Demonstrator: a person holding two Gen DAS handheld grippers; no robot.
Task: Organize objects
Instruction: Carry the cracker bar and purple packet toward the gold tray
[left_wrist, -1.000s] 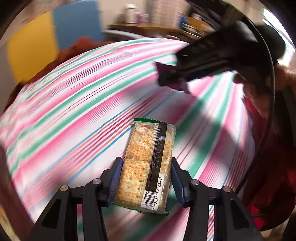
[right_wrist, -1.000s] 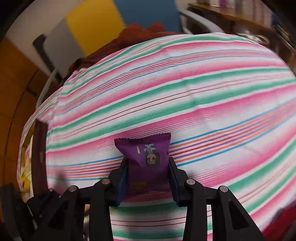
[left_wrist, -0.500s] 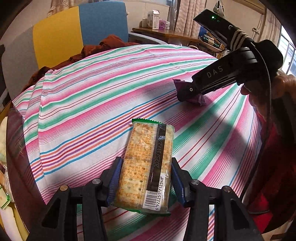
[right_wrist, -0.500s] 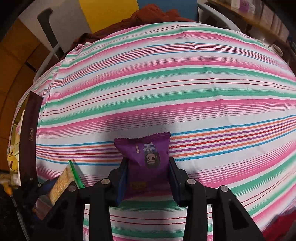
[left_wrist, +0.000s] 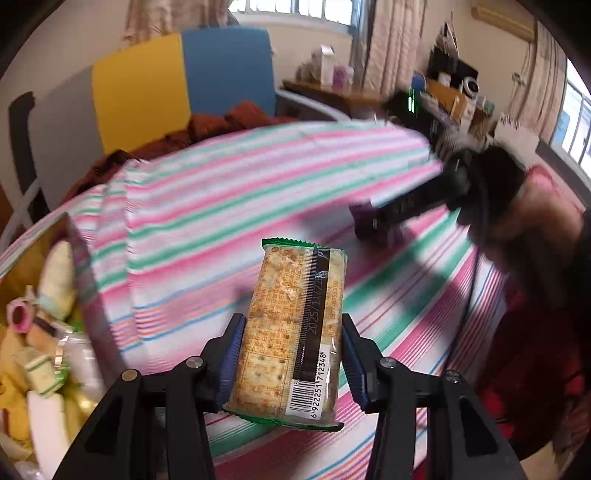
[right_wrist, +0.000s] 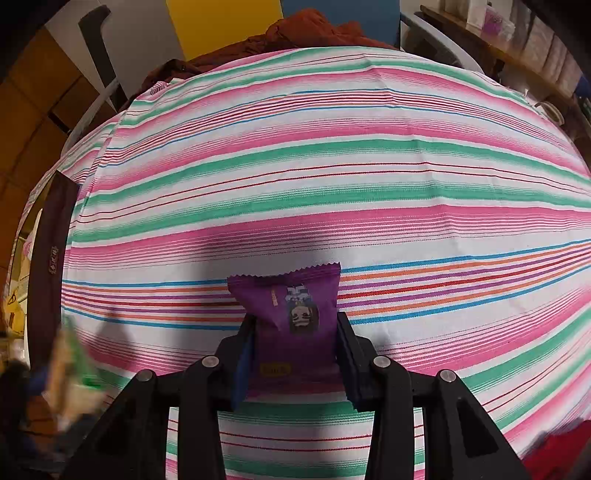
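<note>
Your left gripper (left_wrist: 291, 354) pinches the cracker pack (left_wrist: 295, 328); your right gripper (right_wrist: 295, 350) pinches the purple sachet (right_wrist: 291, 314), both above the striped cloth (right_wrist: 332, 166). Neither is stowed yet; the box of snacks (left_wrist: 40, 332) sits at nine o'clock.

Count: two claws, two packets, one striped cloth, one box of mixed items.

Left claw (left_wrist: 291, 354): 1, clamped on 1 cracker packet (left_wrist: 295, 328). Right claw (right_wrist: 295, 354): 1, clamped on 1 purple snack packet (right_wrist: 291, 314). Striped cloth (right_wrist: 332, 166) over the desk: 1. Open box (left_wrist: 79, 258) at the left edge: 1; its small wrapped items overlap and blur, so no exact count. Chair back (left_wrist: 184, 81) behind: 1.
</note>
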